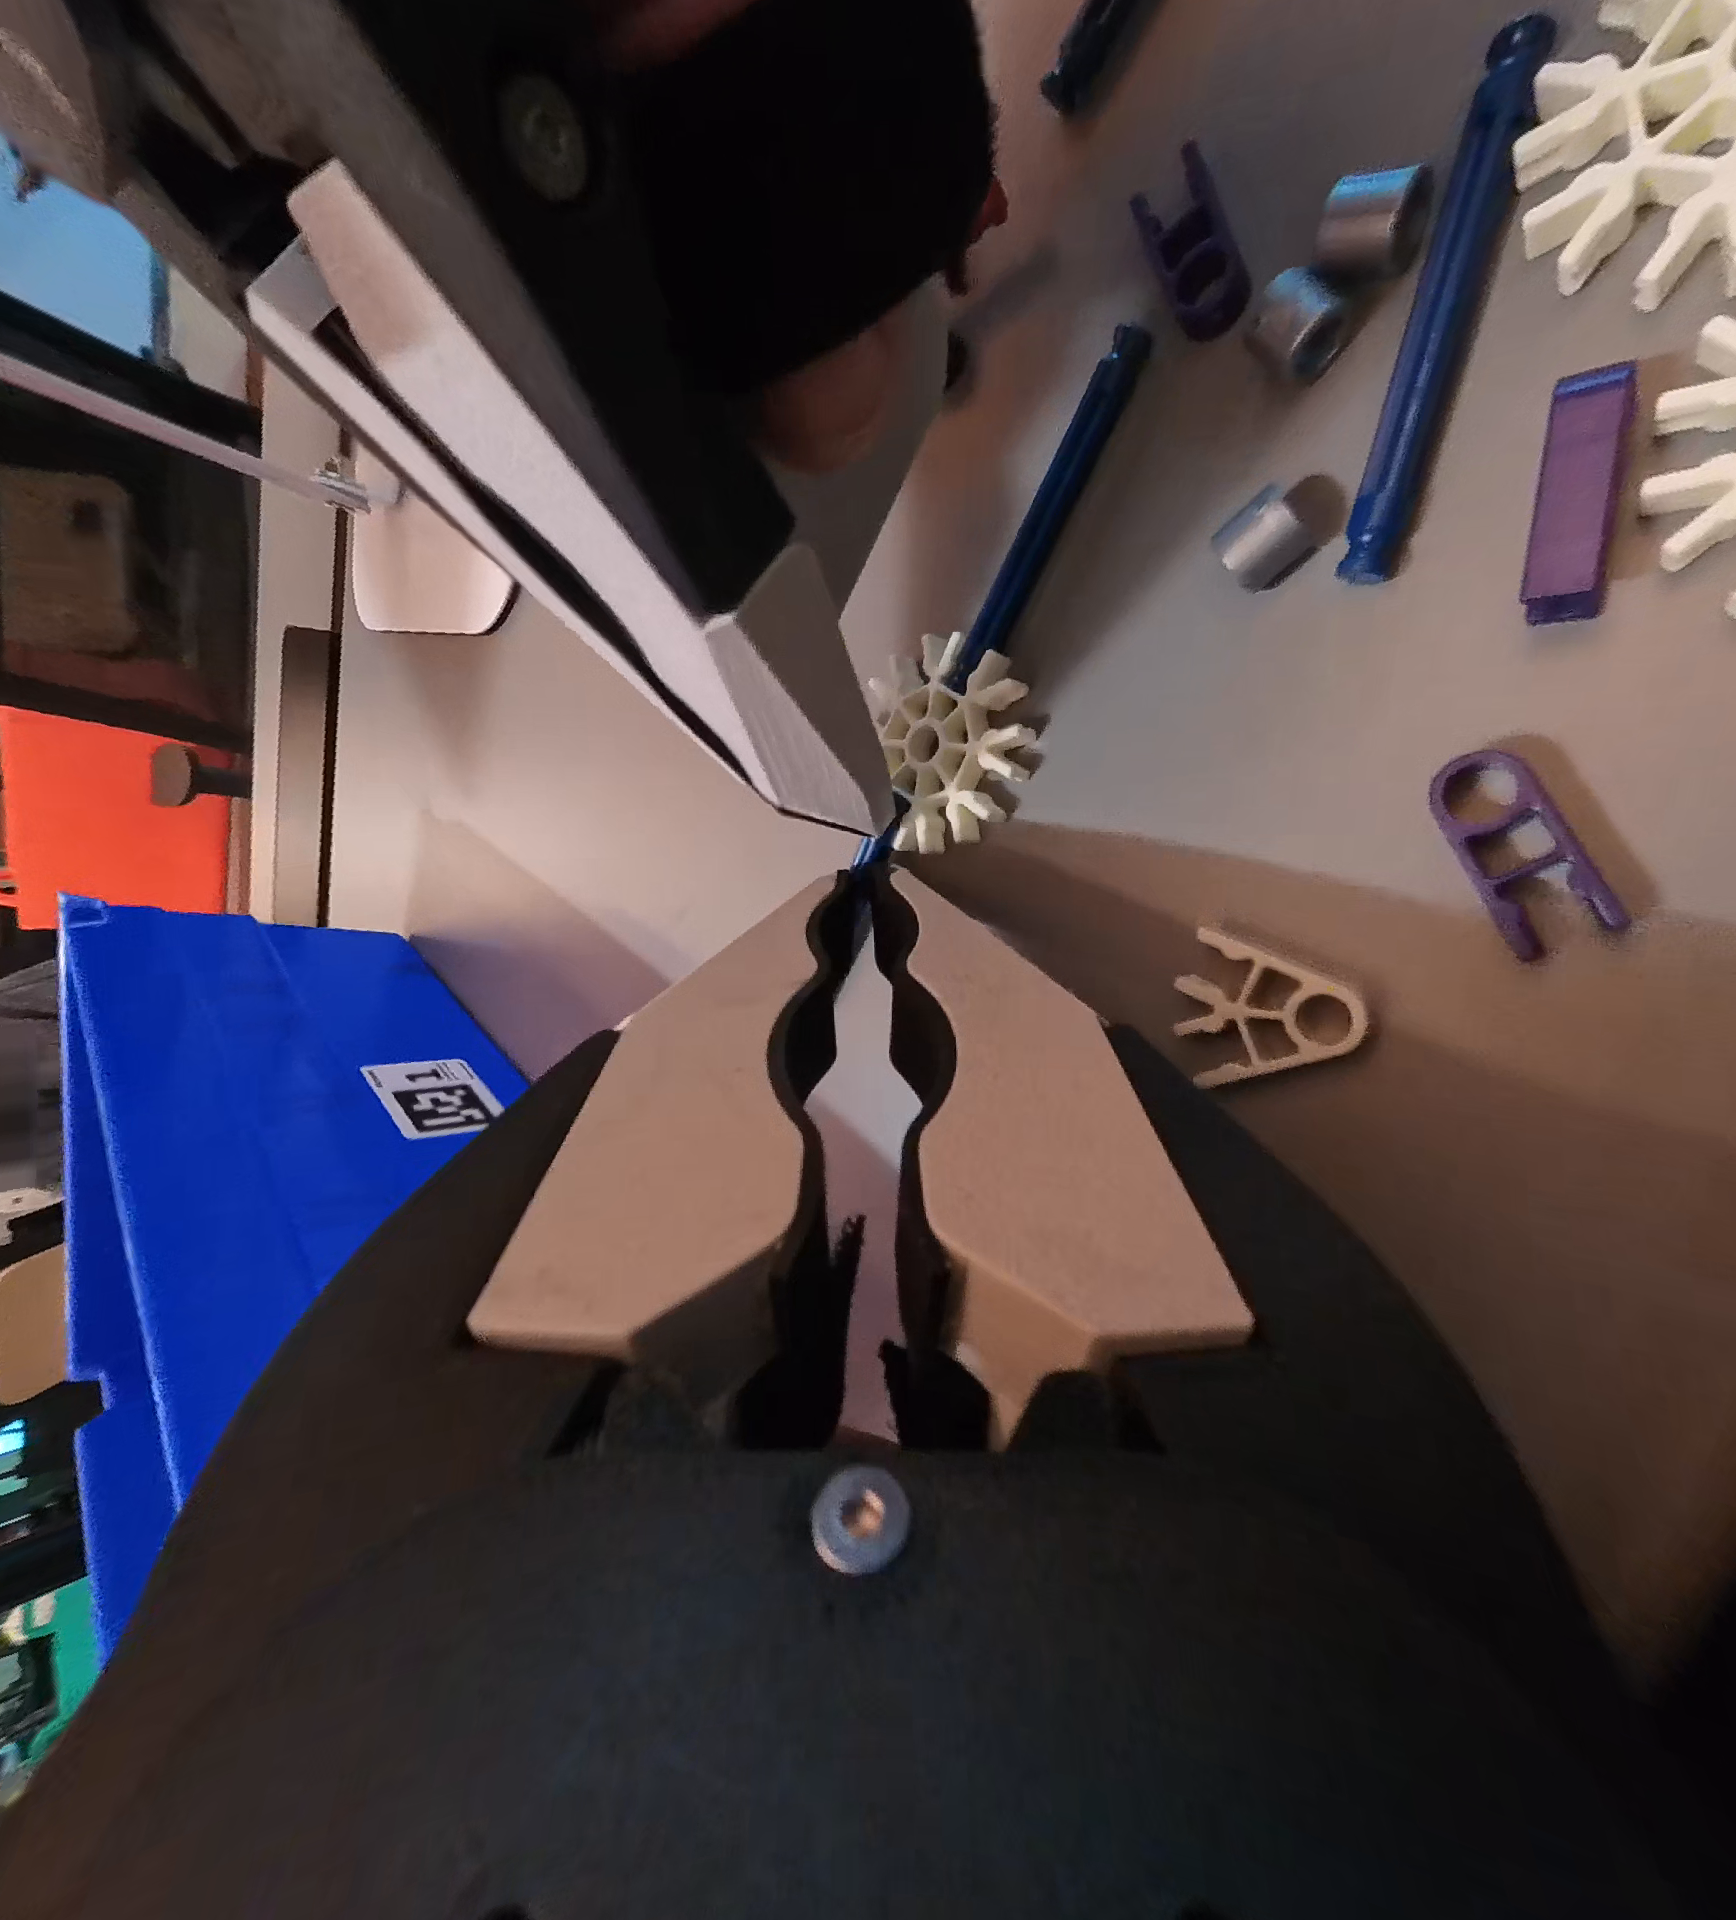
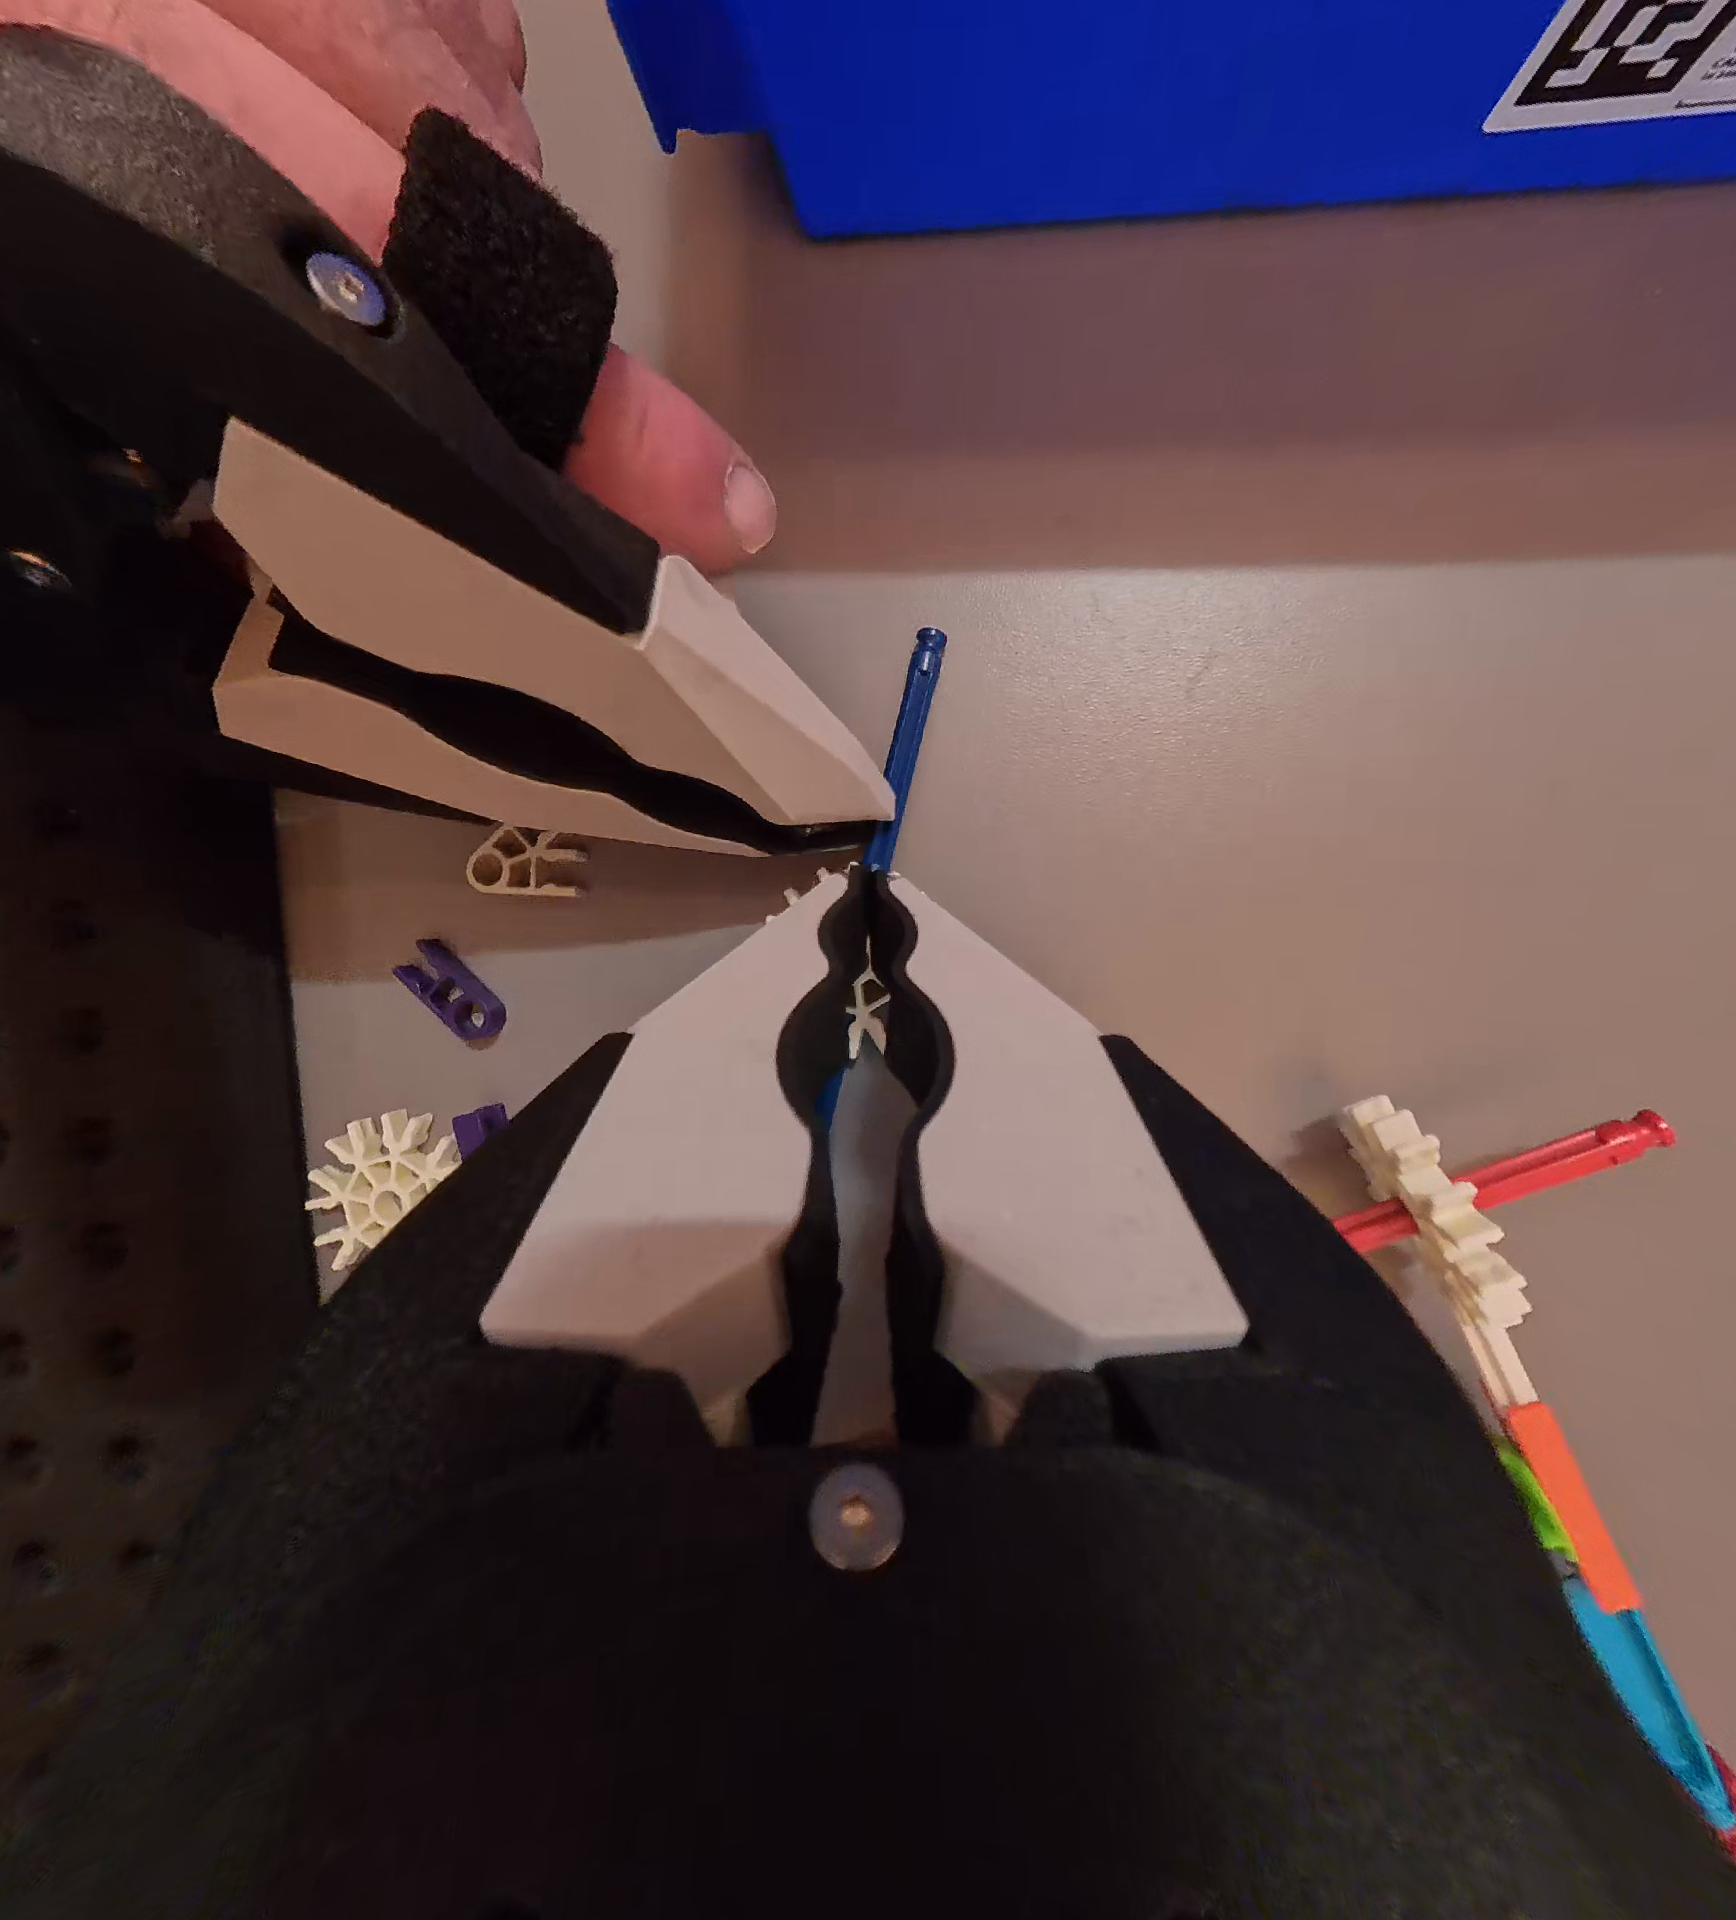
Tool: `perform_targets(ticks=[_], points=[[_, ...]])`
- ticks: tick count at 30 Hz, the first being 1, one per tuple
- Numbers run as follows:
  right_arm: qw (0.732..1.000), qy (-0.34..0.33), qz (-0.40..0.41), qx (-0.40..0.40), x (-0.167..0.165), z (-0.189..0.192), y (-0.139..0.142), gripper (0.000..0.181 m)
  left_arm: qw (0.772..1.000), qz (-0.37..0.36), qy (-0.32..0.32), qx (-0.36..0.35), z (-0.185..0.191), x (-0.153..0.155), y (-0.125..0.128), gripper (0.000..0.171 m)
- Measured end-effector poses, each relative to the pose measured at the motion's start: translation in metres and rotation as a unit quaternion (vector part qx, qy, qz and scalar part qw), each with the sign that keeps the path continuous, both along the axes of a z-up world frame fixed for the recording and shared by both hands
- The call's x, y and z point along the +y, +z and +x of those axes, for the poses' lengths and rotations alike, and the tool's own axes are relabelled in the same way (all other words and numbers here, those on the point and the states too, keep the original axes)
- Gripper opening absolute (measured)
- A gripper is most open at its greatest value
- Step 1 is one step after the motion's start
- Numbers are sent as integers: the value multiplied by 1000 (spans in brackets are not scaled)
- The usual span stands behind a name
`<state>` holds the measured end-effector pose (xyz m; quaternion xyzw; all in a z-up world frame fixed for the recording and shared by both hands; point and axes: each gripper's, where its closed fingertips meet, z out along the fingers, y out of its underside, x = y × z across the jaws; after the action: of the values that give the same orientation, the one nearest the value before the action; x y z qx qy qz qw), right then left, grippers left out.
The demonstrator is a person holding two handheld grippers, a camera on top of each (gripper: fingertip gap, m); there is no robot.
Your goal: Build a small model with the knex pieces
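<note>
My left gripper (image 1: 869,883) is shut on the near end of a thin blue rod (image 1: 1051,499). The rod runs past a small cream snowflake connector (image 1: 952,748) just beyond my fingertips. My right gripper (image 1: 876,821) comes in from the upper left and its tips meet the connector's edge. In the right wrist view my right gripper (image 2: 869,878) is shut on the snowflake connector (image 2: 864,1013), which shows between the jaws. The blue rod (image 2: 911,738) sticks out past the tips. My left gripper (image 2: 869,828) comes in from the left and pinches the rod right at those tips.
Loose parts lie on the grey table (image 1: 1259,748): purple connectors (image 1: 1524,852), a cream connector (image 1: 1279,1023), grey sleeves (image 1: 1300,317), a thick blue rod (image 1: 1415,332), large cream snowflakes (image 1: 1674,135). A blue bin (image 2: 1155,104) stands behind. A red rod with cream gears (image 2: 1508,1174) lies to the right. My two grippers' fingertips are within a few centimetres of each other.
</note>
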<state>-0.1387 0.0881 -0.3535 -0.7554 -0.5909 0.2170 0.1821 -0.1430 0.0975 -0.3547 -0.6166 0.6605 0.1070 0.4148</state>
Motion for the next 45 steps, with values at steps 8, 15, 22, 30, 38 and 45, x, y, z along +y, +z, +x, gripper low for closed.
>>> perform_targets(ticks=[8,15,22,30,38,45], points=[[1000,-9,-10,17,-5,-2,-2,0,1000,12,-7,27,4,-3,-3,0],[999,-17,6,32,-2,-3,6,0,1000,6,8,1,-1,1,1,0],[999,25,34,26,-11,32,44,7,997,-11,25,-71,-14,-9,27,8],[992,95,58,-53,-45,72,15,12,997,-23,28,-68,-16,-7,22,19],[991,124,28,-49,-69,56,-5,7,996,-49,70,-25,-7,10,2,19],[992,114,28,-54,-67,58,-8,4,991,-84,104,-21,-12,15,-5,0]])
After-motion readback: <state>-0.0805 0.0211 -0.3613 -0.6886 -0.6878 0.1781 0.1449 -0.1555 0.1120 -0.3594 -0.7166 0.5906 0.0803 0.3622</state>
